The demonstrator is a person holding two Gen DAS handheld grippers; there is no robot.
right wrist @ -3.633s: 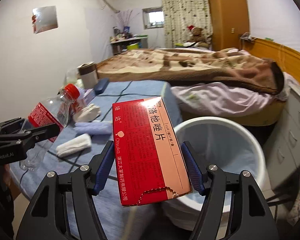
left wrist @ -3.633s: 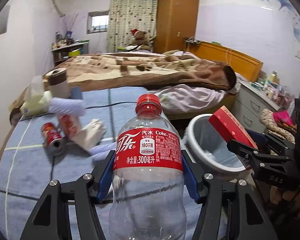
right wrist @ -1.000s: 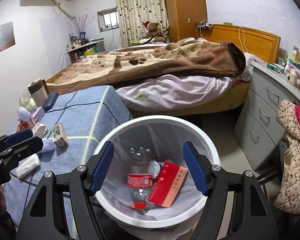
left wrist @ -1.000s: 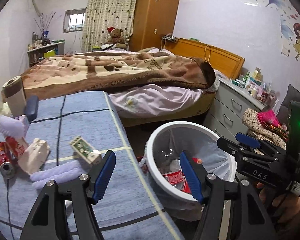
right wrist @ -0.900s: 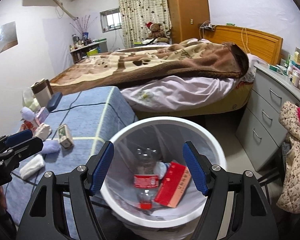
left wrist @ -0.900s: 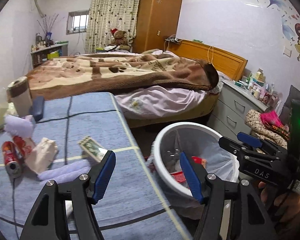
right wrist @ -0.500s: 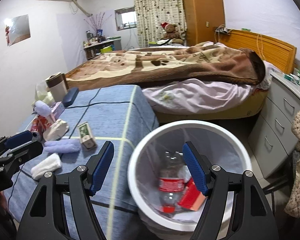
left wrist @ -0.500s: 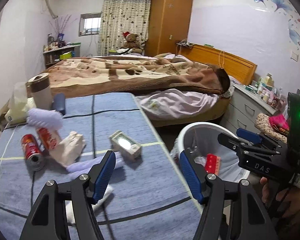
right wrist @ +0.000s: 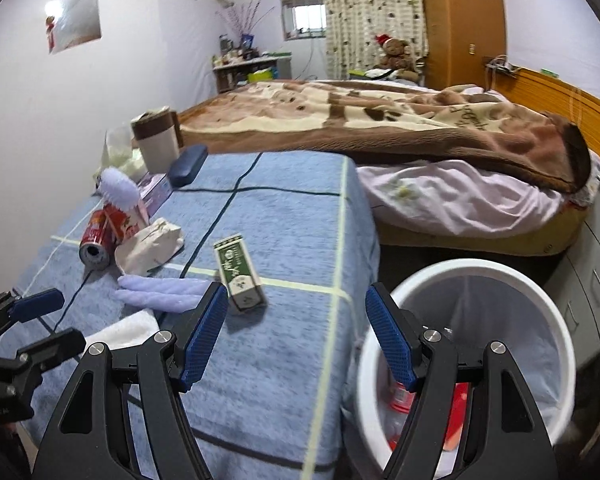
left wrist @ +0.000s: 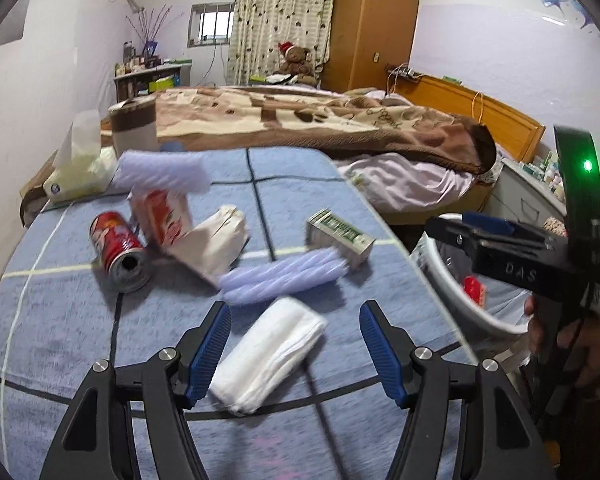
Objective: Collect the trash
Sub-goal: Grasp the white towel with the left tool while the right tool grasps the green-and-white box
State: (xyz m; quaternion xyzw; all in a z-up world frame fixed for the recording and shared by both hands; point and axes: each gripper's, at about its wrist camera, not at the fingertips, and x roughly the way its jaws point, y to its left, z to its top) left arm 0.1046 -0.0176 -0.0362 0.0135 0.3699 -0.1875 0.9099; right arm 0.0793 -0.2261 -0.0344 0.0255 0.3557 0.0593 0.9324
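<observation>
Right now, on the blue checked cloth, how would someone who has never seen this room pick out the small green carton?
Start at the blue checked cloth covering the table in front of the bed, then look toward its edge nearest the white trash bin. The green carton lies flat there, beside the pale purple twisted roll. It is the only green and white printed box; the things around it are red, white or purple.

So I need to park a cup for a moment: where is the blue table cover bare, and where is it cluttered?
Bare: the stretch of blue cover between the green box and the bed-side edge, and the near strip right of the white cloth. Crowded: the left half, with the red can, paper bag, lilac rolls and tissue pack.
</observation>
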